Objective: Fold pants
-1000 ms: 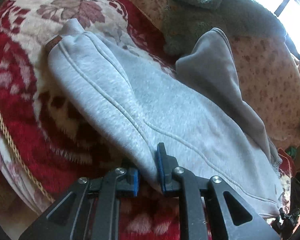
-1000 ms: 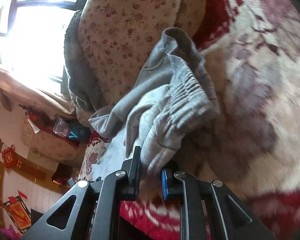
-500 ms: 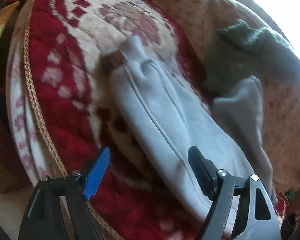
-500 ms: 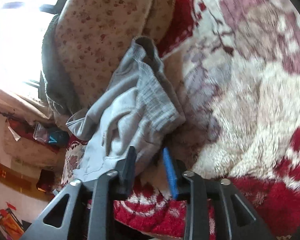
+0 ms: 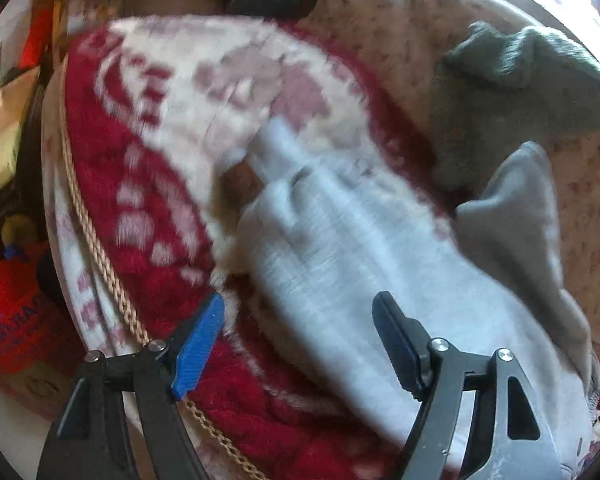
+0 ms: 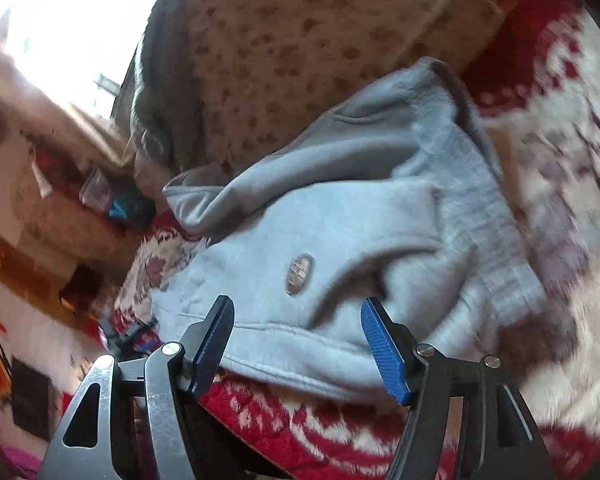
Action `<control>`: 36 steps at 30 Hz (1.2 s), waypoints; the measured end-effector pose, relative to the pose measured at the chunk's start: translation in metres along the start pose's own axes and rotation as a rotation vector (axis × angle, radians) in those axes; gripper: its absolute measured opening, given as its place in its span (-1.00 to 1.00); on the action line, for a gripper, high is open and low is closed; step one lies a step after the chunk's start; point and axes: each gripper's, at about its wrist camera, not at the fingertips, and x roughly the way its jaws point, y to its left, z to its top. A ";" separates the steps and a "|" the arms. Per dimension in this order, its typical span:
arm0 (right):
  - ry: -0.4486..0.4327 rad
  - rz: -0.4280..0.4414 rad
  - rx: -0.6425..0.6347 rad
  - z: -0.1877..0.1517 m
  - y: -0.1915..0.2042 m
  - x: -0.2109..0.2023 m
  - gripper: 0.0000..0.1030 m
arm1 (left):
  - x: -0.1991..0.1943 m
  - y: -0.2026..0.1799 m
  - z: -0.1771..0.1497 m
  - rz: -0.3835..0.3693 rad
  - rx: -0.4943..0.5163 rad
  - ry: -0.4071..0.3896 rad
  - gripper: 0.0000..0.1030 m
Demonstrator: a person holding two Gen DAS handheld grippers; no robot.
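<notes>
**Both claws spread above the grey pants**

A red and cream blanket (image 5: 148, 216) covers the bed, with a flowered quilt (image 6: 284, 52) beyond it and a dark green towel (image 5: 532, 80) bunched on the quilt.

The pants (image 5: 364, 264) lie across the blanket, light grey, folded lengthwise; one darker flap stands up at the quilt's edge. In the right wrist view the pants (image 6: 340, 232) show a ribbed waistband at right and a small brown patch (image 6: 299, 274) on the front.

The left claw (image 5: 300, 344) is spread wide with nothing pinched; its left pad sits over bare blanket, its right pad over the pants, and whether that pad touches cloth cannot be told through the blur. The right claw (image 6: 300, 348) has just been opening, its jaws now wide; the seamed edge of the pants lies between and just beyond its pads, not pressed by them.
</notes>
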 end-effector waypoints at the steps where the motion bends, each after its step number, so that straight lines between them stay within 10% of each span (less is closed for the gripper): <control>1: 0.004 -0.004 -0.021 0.004 0.004 0.003 0.54 | -0.006 -0.007 0.004 -0.004 0.020 -0.014 0.56; 15: 0.190 -0.188 -0.468 0.164 0.038 0.127 0.74 | 0.023 -0.190 0.092 -0.307 0.339 0.053 0.84; 26: 0.434 -0.217 -0.788 0.199 0.041 0.210 0.78 | 0.097 -0.297 0.155 -0.155 0.591 0.126 0.84; 36: 0.642 -0.194 -0.832 0.205 0.024 0.254 0.82 | 0.169 -0.365 0.126 -0.016 0.941 0.229 0.84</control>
